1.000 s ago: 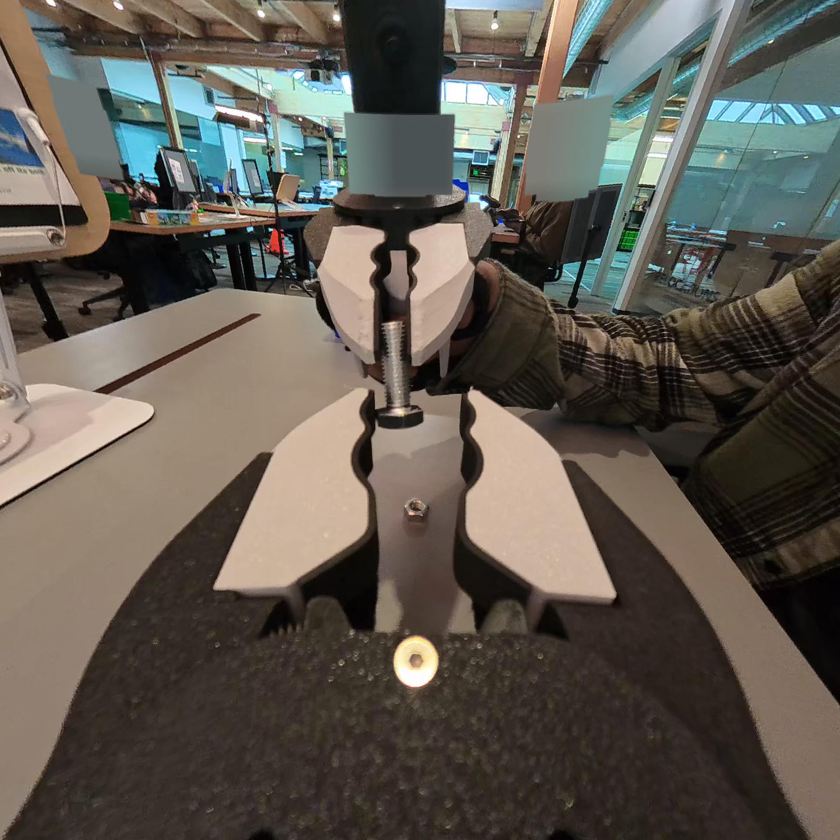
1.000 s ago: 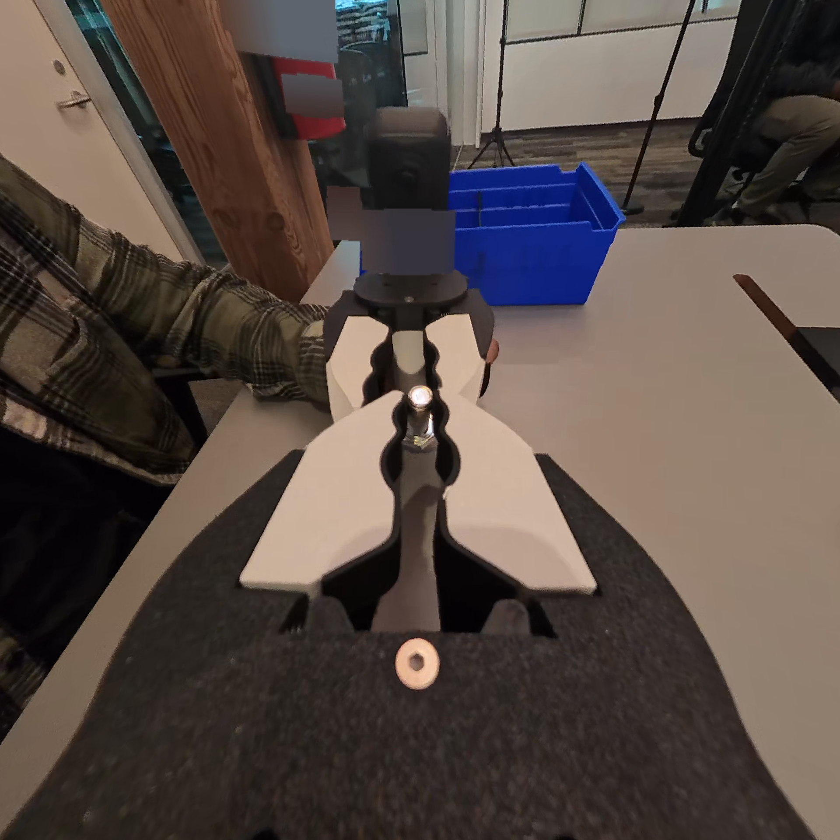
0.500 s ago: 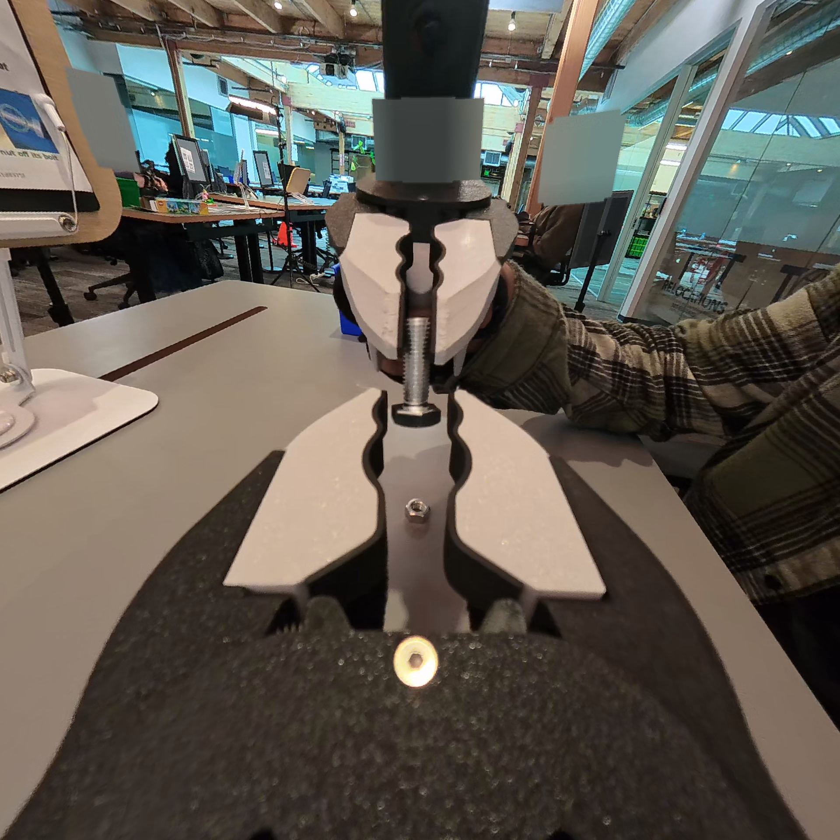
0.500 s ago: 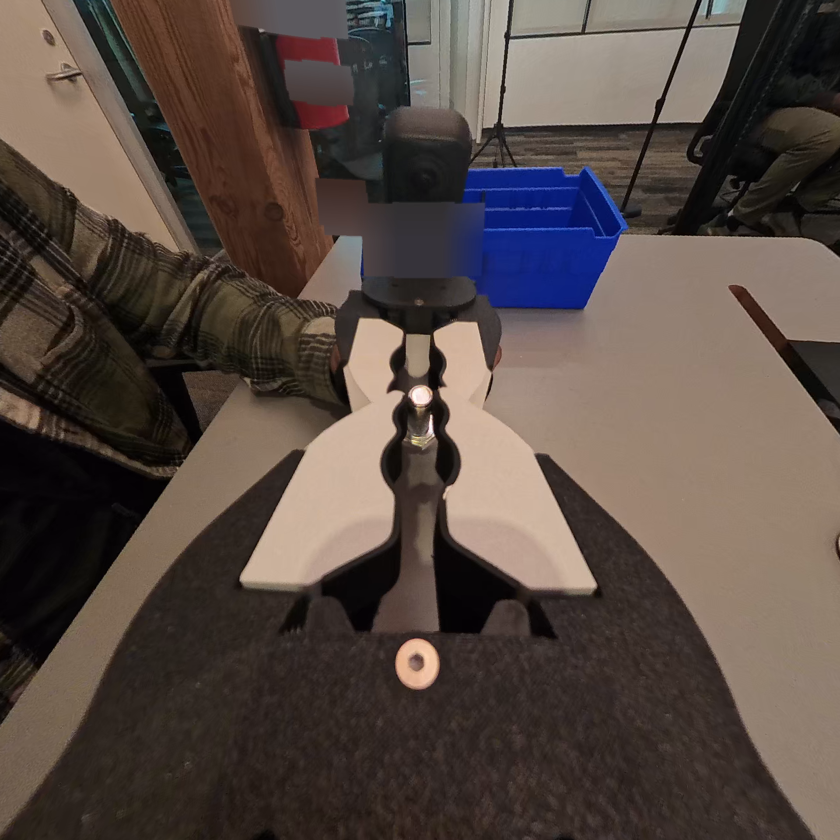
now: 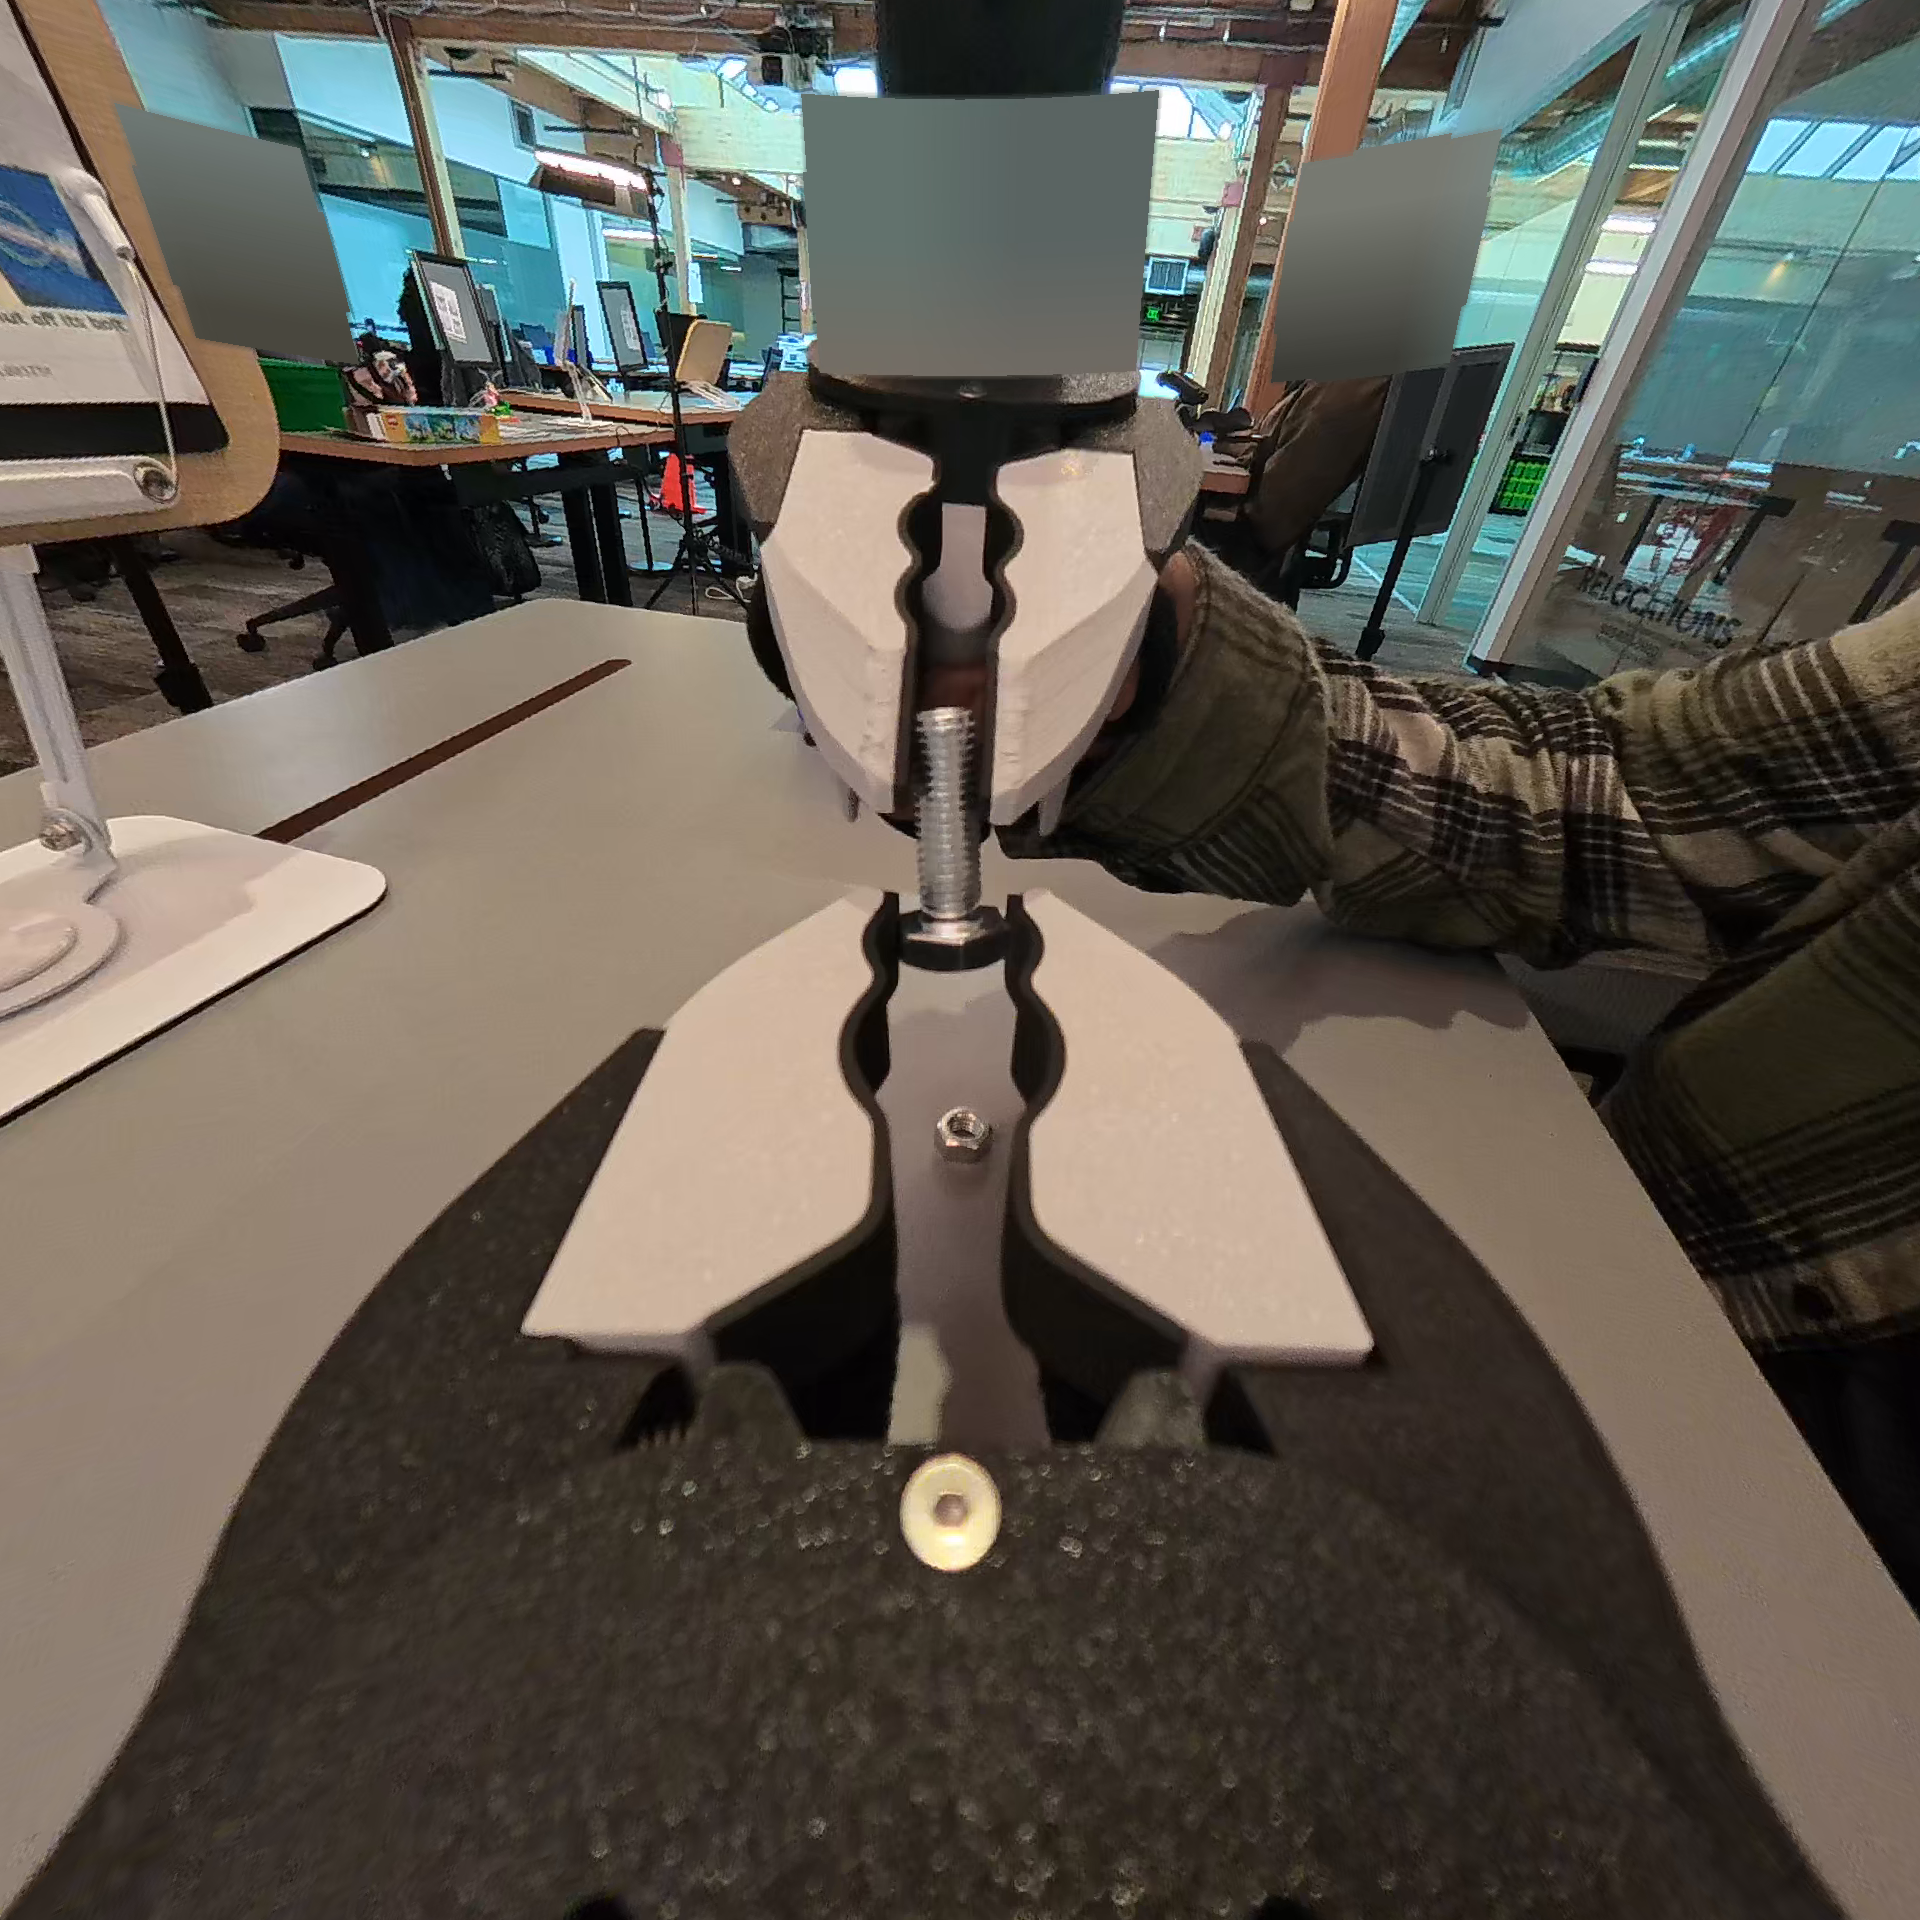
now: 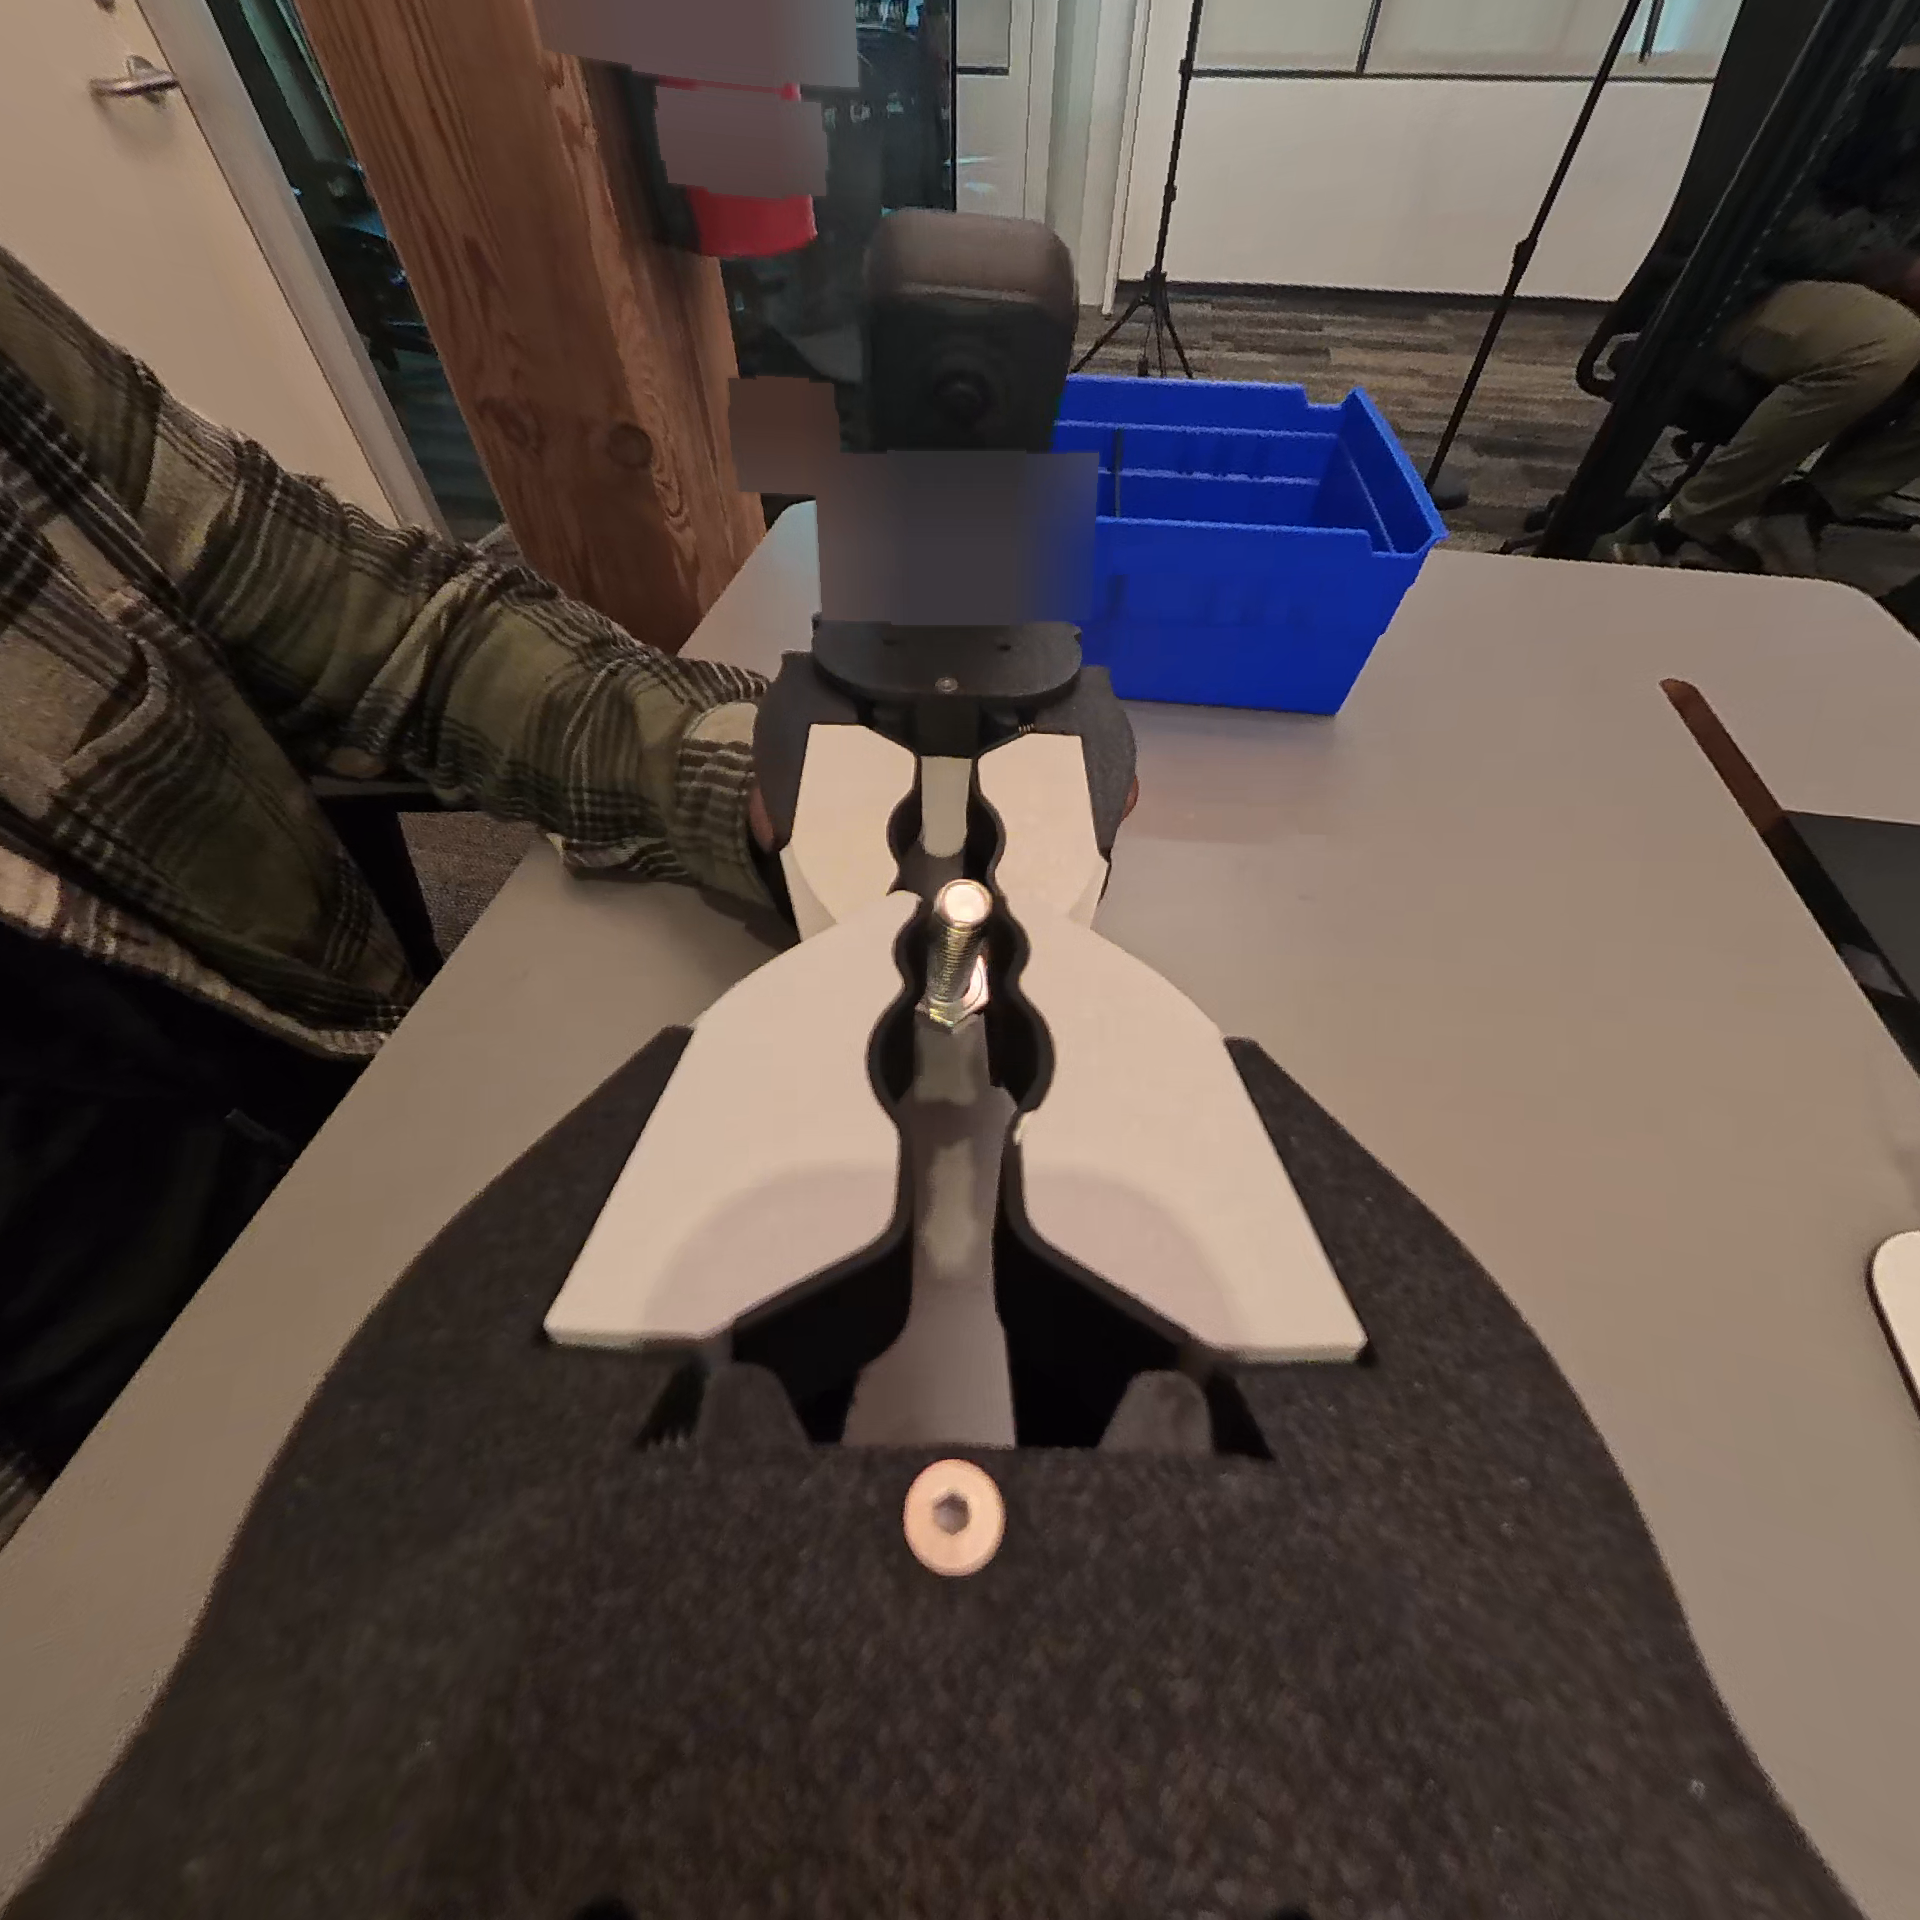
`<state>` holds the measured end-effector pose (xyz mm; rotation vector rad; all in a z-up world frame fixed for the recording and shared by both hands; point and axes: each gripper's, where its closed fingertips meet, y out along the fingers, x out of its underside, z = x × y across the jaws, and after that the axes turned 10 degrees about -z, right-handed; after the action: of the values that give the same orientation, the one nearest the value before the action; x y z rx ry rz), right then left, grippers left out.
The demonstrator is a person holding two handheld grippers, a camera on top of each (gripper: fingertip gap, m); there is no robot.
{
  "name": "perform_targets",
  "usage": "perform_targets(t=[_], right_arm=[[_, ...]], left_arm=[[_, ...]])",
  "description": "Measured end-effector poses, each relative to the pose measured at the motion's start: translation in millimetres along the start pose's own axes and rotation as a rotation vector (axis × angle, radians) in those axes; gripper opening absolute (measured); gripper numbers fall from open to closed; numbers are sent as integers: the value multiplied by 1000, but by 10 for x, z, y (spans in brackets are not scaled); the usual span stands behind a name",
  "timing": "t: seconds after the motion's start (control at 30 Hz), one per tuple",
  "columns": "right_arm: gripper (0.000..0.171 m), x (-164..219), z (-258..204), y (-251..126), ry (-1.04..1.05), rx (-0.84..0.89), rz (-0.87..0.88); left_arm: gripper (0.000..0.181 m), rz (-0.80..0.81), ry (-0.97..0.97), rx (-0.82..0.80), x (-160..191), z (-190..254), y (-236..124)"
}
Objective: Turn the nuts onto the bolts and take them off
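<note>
A silver bolt (image 5: 948, 821) stands nearly upright, hex head down, a little above the grey table (image 5: 520, 1039). My right gripper (image 5: 951, 810) faces me in the left wrist view and is shut on the threaded shaft. My left gripper (image 5: 951, 930) has its fingertips closed against both sides of the hex head. A loose nut (image 5: 961, 1135) lies on the table between the left fingers. In the right wrist view the bolt (image 6: 951, 961) sits between the right gripper's (image 6: 961, 920) tips, thread end up, with the left gripper (image 6: 940, 868) just beyond.
A blue bin (image 6: 1236, 582) stands at the table's far edge beside a wooden post (image 6: 540, 312). A white stand base (image 5: 156, 935) is at the left. A dark slot (image 5: 447, 743) runs across the table. Plaid sleeves (image 5: 1558, 790) reach in from the near side. The tips of both grippers are at nearly the same place.
My left gripper's fingers have closed from wide apart onto the bolt's hex head. The right gripper has kept hold of the bolt and come slightly closer.
</note>
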<state>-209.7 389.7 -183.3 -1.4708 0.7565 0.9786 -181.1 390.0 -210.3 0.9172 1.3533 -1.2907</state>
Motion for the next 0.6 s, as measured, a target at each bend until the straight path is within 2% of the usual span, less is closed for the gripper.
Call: perform_targets(t=[0.17,0.27,0.43,0.6], right_arm=[[23,-73,58,-153,-3,87,40],[30,45,98,-334,51,198,34],[30,848,5,-413,221,336,-207],[30,1370,-220,-237,315,304,-382]], left_arm=[[19,21,-20,-22,-26,-50,-42],[19,49,-43,-46,-55,-122,-109],[19,89,-79,-105,-100,-256,-221],[19,105,-90,-119,-124,-284,-259]])
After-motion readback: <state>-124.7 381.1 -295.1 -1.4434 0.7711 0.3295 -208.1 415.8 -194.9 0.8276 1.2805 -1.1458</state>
